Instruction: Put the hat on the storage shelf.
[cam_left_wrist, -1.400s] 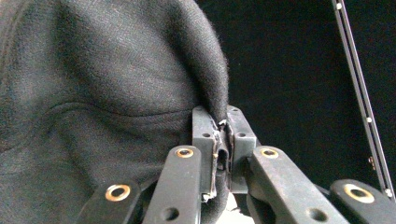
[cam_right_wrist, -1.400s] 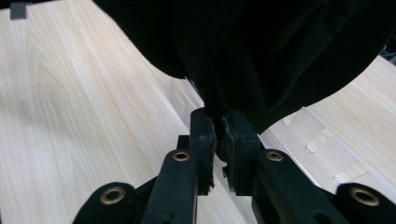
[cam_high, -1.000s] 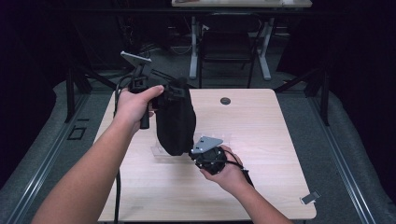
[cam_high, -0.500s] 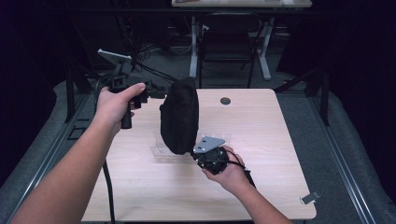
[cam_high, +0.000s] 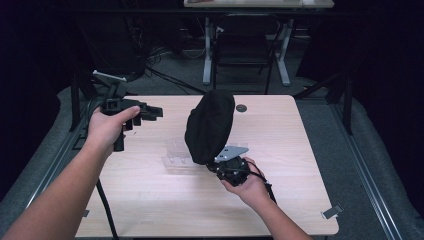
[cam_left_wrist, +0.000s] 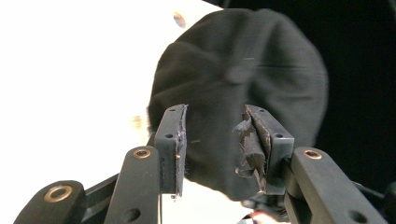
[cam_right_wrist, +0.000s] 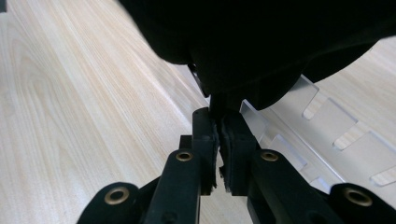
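Note:
A black fabric hat (cam_high: 210, 125) stands up over the middle of the wooden table (cam_high: 300, 150), held from below at its lower edge. My right gripper (cam_high: 220, 164) is shut on that edge; in the right gripper view the pads (cam_right_wrist: 219, 119) pinch the dark cloth (cam_right_wrist: 261, 42). My left gripper (cam_high: 150, 112) hovers apart at the table's left side, pointing toward the hat. Its jaws have just been opening and stand open (cam_left_wrist: 212, 116) with nothing between them; the hat (cam_left_wrist: 243, 84) shows farther off behind them.
A clear plastic stand (cam_high: 175, 155) with cut slots lies flat on the table under the hat, also seen beside the right jaws (cam_right_wrist: 327, 121). A dark round grommet (cam_high: 242, 108) sits near the far edge. A chair and desk legs stand beyond the table.
The left gripper let go of the hat, opened and drew away to the left. The hat now stands higher and more upright in the right gripper, which stayed put.

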